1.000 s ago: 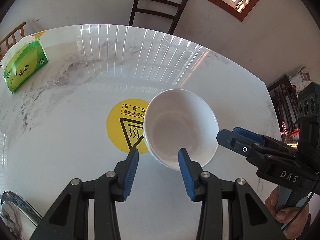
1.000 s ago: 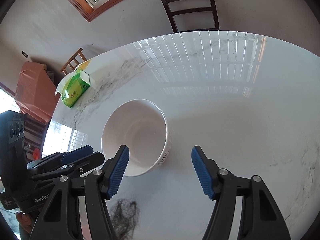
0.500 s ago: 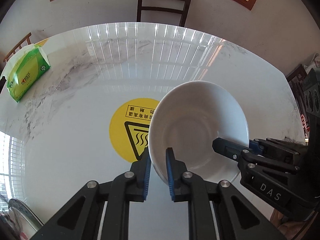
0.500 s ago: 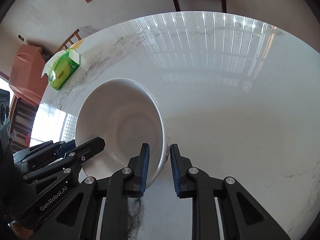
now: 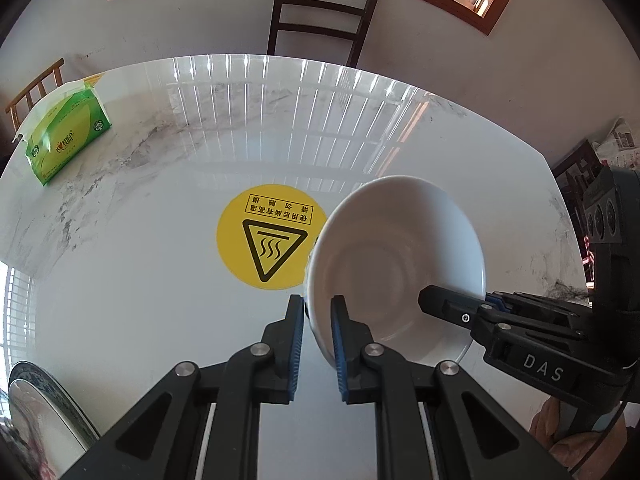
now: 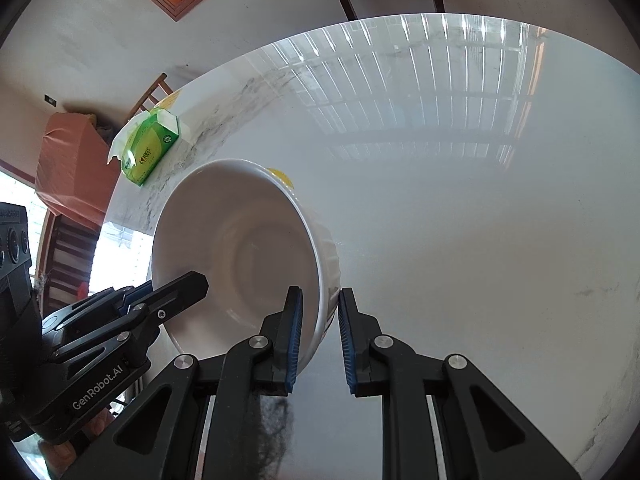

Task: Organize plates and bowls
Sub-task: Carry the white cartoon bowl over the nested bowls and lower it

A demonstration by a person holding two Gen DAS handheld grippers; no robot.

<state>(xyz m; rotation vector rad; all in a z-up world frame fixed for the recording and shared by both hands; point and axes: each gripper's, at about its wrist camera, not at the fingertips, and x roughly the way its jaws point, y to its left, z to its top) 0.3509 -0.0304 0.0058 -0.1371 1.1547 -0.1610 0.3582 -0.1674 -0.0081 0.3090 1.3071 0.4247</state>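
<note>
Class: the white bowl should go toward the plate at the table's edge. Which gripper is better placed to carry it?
Left. The left gripper already grips the white bowl, and the plate lies on its side.

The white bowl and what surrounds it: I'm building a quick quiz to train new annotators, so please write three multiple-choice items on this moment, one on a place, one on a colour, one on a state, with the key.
1. Where on the table is the tissue pack?
A. near the far left edge
B. inside the bowl
C. on the yellow sticker

2. What colour is the round warning sticker?
A. red
B. yellow
C. blue

3. How is the white bowl held?
A. by neither gripper
B. by the left gripper only
C. by both grippers, one on each side of its rim

Key:
1 A, the green pack lies by the table's far left edge in the left wrist view.
2 B, the disc is yellow with a black triangle.
3 C, the left gripper and right gripper each pinch the bowl's wall between their blue pads.
</note>
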